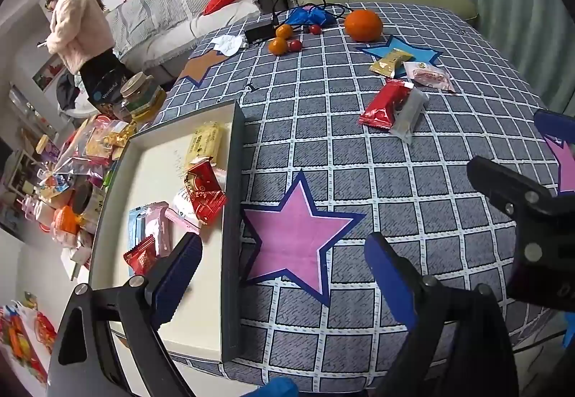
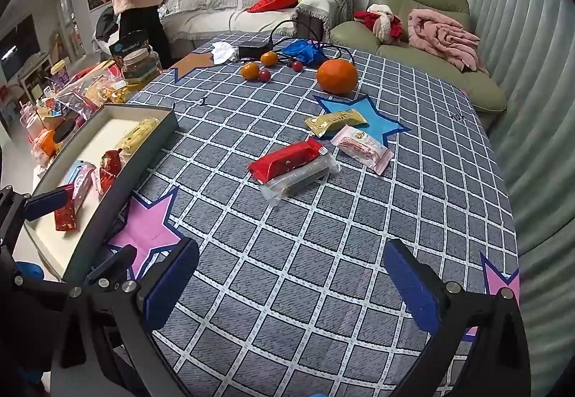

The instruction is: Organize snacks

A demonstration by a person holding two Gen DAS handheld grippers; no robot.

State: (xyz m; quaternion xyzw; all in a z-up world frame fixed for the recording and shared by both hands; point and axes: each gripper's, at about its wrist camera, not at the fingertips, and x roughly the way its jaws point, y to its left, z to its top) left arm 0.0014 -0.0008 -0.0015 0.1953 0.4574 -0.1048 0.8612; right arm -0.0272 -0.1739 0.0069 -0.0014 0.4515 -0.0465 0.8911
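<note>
Four wrapped snacks lie loose on the grey checked tablecloth [image 2: 323, 253], centre of the right wrist view: a long red foil-wrapped bar [image 2: 285, 160] resting against and partly over a clear-wrapped dark bar [image 2: 300, 179], a gold wrapped bar [image 2: 336, 120] on the blue star patch [image 2: 381, 124], and a pink-and-white wrapped snack [image 2: 361, 147] just beside it. In the left wrist view the same group sits upper right: red bar [image 1: 384, 106], clear bar [image 1: 409, 116], gold bar [image 1: 390, 61], pink snack [image 1: 429, 75]. The shallow grey-walled tray with cream floor [image 1: 231, 217] occupies the left of that frame, holding a yellow wrapped bar [image 1: 203, 142], crinkled red packets [image 1: 205, 192], a pink packet [image 1: 158, 228] and a small red packet [image 1: 140, 258]. Left gripper [image 1: 284, 275]: blue pads spread wide, one finger over the tray floor, the other over the cloth, nothing between them. Right gripper [image 2: 291, 285]: spread wide above bare cloth at lower frame, holding nothing. A large orange [image 2: 337, 75] sits upper centre.
</note>
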